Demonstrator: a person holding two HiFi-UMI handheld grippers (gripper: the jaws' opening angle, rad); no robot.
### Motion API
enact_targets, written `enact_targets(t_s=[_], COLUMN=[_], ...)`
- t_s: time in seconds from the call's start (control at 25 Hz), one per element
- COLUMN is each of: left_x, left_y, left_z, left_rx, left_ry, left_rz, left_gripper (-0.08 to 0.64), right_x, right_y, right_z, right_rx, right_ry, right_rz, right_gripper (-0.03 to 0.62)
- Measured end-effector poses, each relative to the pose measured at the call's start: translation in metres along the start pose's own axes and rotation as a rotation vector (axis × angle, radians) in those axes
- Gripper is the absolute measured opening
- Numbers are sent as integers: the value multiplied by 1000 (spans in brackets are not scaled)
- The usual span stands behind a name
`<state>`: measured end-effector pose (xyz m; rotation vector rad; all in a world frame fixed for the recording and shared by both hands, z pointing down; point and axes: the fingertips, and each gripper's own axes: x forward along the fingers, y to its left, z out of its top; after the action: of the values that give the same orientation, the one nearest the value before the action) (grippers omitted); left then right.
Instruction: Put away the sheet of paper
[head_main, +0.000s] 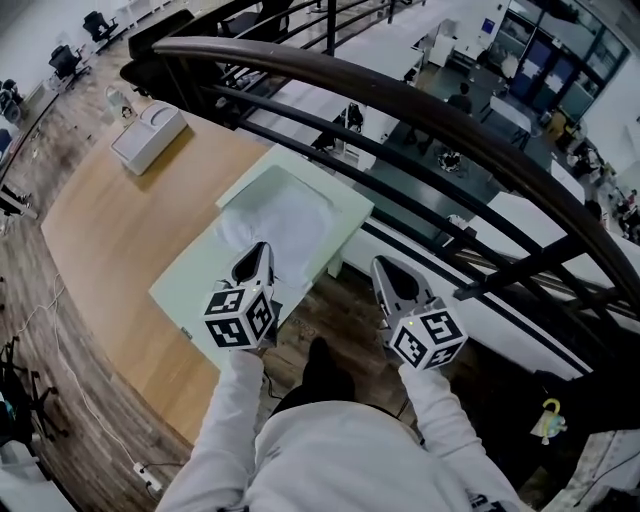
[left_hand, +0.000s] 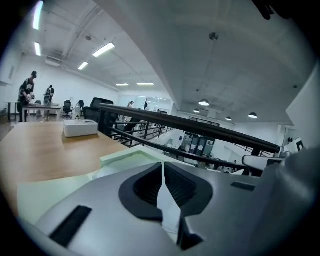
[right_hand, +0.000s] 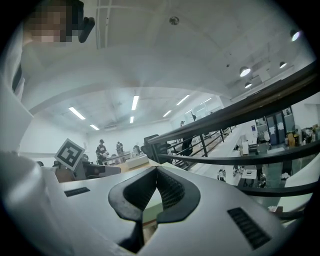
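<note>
Closed left tongs (head_main: 262, 247) pinch the near edge of the sheet of paper (head_main: 285, 220), which lies on a pale green board (head_main: 190, 285) at the bench (head_main: 110, 230) edge. Empty right tongs (head_main: 381, 263), also shut, hang beside them, off that edge above the floor (head_main: 345, 300). Beyond, open wood runs left and a dark railing (head_main: 400, 95) crosses ahead.

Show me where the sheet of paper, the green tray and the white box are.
sheet of paper (head_main: 290, 220), head view, its middle
green tray (head_main: 195, 285), head view, bare left part
white box (head_main: 148, 138), head view, its top
</note>
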<state>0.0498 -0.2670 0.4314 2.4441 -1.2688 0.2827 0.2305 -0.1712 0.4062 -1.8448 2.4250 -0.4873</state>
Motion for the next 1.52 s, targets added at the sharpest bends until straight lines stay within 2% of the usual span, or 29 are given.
enact_targets(t_s=[0.36, 0.68, 0.92, 1.52], left_x=[-16, -33, -65, -93], left_y=[-40, -50, -74, -74], left_z=[8, 2, -14, -31], left_rx=[158, 249, 257, 235], left_ry=[-40, -66, -70, -62], left_rz=[-135, -178, -183, -149], left_gripper=[18, 18, 18, 18], right_x=[-21, -28, -66, -91], right_y=[-8, -8, -3, 6], right_z=[-10, -18, -20, -28], right_rx=[-7, -46, -74, -87], right_ry=[-13, -14, -15, -9], right_rz=[-50, -81, -90, -100], right_gripper=[28, 26, 26, 26])
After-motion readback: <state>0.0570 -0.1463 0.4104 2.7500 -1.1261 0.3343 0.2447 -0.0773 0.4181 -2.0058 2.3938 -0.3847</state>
